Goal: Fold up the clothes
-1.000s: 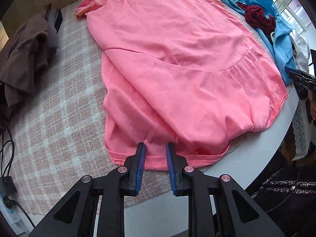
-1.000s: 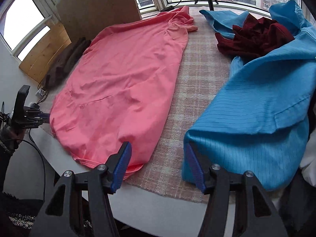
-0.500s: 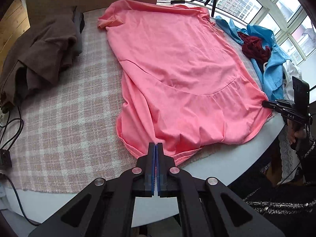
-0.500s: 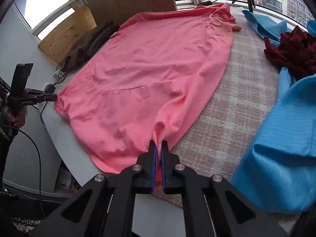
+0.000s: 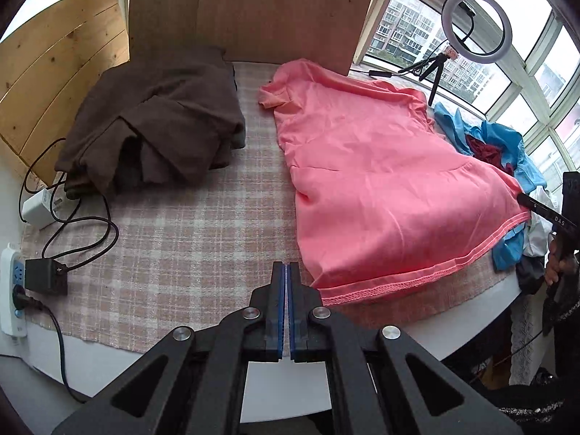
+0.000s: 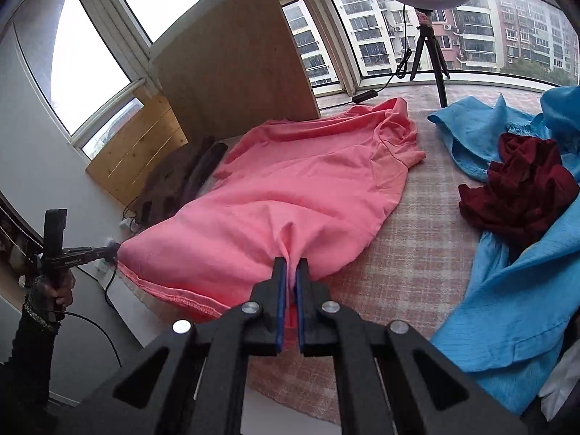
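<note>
Pink shirt (image 5: 377, 188) is spread lengthwise on the checked cloth (image 5: 174, 239) of the desk, collar toward the windows, hem lifted at the near edge. Its hem is pinched by the right gripper (image 6: 290, 272); the left gripper (image 5: 286, 275) is clenched, contents indiscernible.

Right gripper (image 6: 289, 272) fingers (image 6: 278, 290) pinched on a bunched hem fold of the pink shirt (image 6: 301, 188), fabric pulled up into a ridge at the grasp. Left gripper (image 6: 105, 252) at far left grips the shirt's other hem corner, held by a hand (image 6: 59, 286). Shirt spread over checked cloth (image 6: 417, 239) on the counter. Blue garment (image 6: 514, 308) and dark red garment (image 6: 522, 192) right, brown clothes (image 6: 174, 185) left.
</note>
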The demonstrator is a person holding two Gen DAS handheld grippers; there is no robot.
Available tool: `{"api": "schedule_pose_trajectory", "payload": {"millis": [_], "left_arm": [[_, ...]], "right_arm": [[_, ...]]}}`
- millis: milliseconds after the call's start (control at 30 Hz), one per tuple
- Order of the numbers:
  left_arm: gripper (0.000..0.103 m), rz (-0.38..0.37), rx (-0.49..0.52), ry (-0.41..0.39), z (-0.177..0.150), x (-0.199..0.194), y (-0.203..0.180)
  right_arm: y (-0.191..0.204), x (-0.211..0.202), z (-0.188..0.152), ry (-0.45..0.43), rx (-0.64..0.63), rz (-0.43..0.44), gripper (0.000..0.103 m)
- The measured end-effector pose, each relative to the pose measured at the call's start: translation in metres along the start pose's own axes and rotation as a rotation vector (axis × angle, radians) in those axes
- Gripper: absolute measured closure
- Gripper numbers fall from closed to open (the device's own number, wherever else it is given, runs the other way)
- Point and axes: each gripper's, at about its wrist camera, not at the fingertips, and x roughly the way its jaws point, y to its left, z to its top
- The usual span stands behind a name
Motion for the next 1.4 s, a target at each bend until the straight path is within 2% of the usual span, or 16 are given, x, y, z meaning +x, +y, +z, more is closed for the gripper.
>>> {"api": "schedule_pose_trajectory", "payload": {"millis": [67,133,267,433,533,633,733,767,867,1067,1133,1267,1300,1333,1367,1400], "left_arm": [[0.101,0.011,-0.001,0.018,-0.007,0.013,0.006],[0.101,-0.022,0.035,0.007,-0.02,0.015,0.004],[0.094,-0.018,0.216,0.055,-0.052,0.021,-0.022],[0.093,0.058,0.474,0.112,-0.074,0.04,-0.058],[0.089,0.074,0.576,0.132,-0.075,0.05,-0.07],[0.089,0.103,0.625,0.135,-0.071,0.064,-0.077],[0.102,0.036,0.544,0.14,-0.056,0.068,-0.075],[0.102,0.008,0.517,0.134,-0.051,0.065,-0.075],[0.102,0.022,0.472,0.053,-0.033,0.044,-0.071],[0.102,0.025,0.242,-0.1,0.024,0.001,-0.027],[0.102,0.004,0.208,-0.108,0.037,-0.002,-0.018],[0.102,0.026,0.235,-0.086,0.045,0.005,-0.019],[0.102,0.027,0.241,-0.079,0.046,0.008,-0.02],[0.102,0.03,0.247,-0.072,0.046,0.012,-0.021],[0.102,0.037,0.248,-0.069,0.047,0.016,-0.022],[0.102,0.047,0.245,-0.064,0.046,0.017,-0.022]], "right_arm": [[-0.013,0.022,-0.004,0.073,-0.005,-0.069,0.097],[-0.026,0.027,-0.015,0.114,0.017,-0.055,0.097],[-0.045,0.021,-0.043,0.157,0.021,-0.056,0.08],[-0.062,0.013,-0.069,0.194,0.076,-0.046,0.08],[-0.057,0.016,-0.079,0.225,0.041,-0.06,0.079],[-0.046,0.021,-0.085,0.253,-0.022,-0.087,0.067],[-0.039,0.028,-0.089,0.268,-0.078,-0.119,0.064],[-0.038,0.031,-0.09,0.27,-0.095,-0.13,0.064],[-0.037,0.039,-0.093,0.273,-0.155,-0.166,0.064],[-0.032,0.052,-0.094,0.247,-0.289,-0.213,0.064],[-0.028,0.058,-0.089,0.236,-0.316,-0.208,0.064],[-0.018,0.071,-0.076,0.222,-0.327,-0.16,0.065],[-0.017,0.071,-0.073,0.216,-0.321,-0.151,0.066],[-0.017,0.067,-0.069,0.208,-0.304,-0.137,0.077],[-0.018,0.062,-0.066,0.199,-0.287,-0.122,0.095],[-0.018,0.058,-0.062,0.191,-0.27,-0.108,0.096]]}}
